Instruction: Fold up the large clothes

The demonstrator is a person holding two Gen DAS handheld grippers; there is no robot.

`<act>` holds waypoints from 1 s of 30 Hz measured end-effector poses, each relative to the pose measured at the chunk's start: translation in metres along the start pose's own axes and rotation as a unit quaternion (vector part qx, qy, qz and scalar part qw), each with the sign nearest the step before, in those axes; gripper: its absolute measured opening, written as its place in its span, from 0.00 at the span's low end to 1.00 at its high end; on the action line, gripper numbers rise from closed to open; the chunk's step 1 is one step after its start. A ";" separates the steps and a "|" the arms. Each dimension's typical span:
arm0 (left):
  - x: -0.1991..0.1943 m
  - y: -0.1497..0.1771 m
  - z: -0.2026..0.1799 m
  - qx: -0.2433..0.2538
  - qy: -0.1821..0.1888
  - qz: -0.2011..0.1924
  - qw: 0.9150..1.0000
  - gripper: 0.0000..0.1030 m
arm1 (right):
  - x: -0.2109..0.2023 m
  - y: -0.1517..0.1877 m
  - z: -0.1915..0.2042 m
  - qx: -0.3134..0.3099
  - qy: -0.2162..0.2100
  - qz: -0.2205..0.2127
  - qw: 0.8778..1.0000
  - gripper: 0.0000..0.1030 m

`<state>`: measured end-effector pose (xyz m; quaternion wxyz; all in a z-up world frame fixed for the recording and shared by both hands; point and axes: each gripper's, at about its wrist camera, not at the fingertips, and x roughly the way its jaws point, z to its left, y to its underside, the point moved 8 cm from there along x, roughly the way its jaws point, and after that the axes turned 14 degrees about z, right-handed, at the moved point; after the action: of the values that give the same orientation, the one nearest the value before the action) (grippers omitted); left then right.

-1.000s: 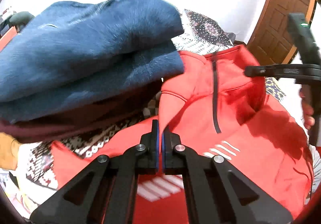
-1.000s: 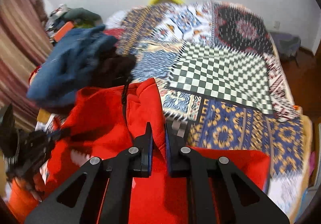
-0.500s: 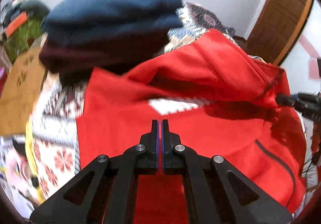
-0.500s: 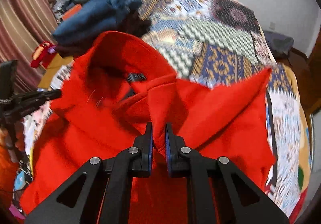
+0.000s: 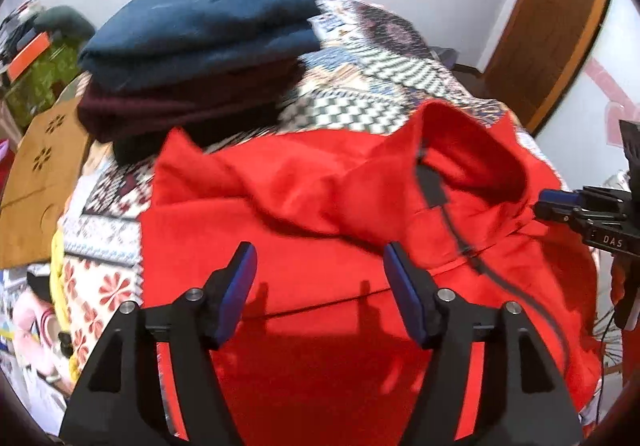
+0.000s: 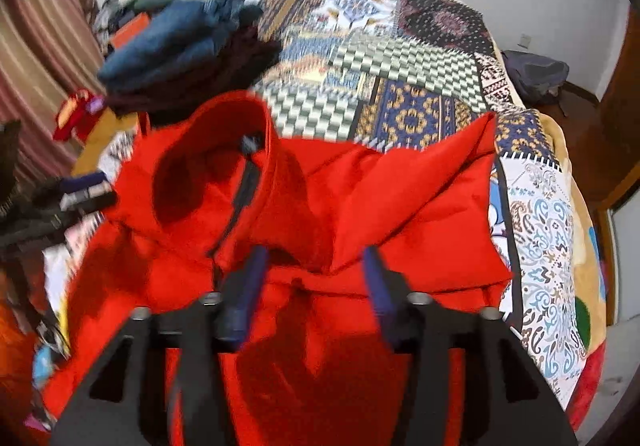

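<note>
A red zip-neck jacket lies crumpled on the patchwork bedspread, its collar standing open. It also shows in the right wrist view. My left gripper is open and empty just above the jacket's body. My right gripper is open and empty over folds near the collar. The right gripper also shows at the right edge of the left wrist view, beside the collar. The left gripper shows blurred at the left edge of the right wrist view.
A stack of folded clothes, a blue one on a maroon one, sits on the bed behind the jacket; it also shows in the right wrist view. A wooden door is at the right. Striped curtains hang at the left.
Both grippers have opened and let go of the red jacket, which has dropped onto the bed. The view of the stack has pulled back.
</note>
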<state>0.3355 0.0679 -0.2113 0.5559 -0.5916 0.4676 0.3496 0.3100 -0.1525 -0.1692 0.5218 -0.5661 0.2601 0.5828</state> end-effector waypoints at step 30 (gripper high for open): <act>-0.008 -0.004 -0.023 0.008 0.017 -0.037 0.999 0.09 | 0.003 -0.019 0.011 -0.035 0.034 -0.044 0.998 0.08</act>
<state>0.3344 0.0463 -0.1996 0.5655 -0.6097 0.4576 0.3148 0.3235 -0.1358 -0.1643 0.5172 -0.6146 0.2323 0.5484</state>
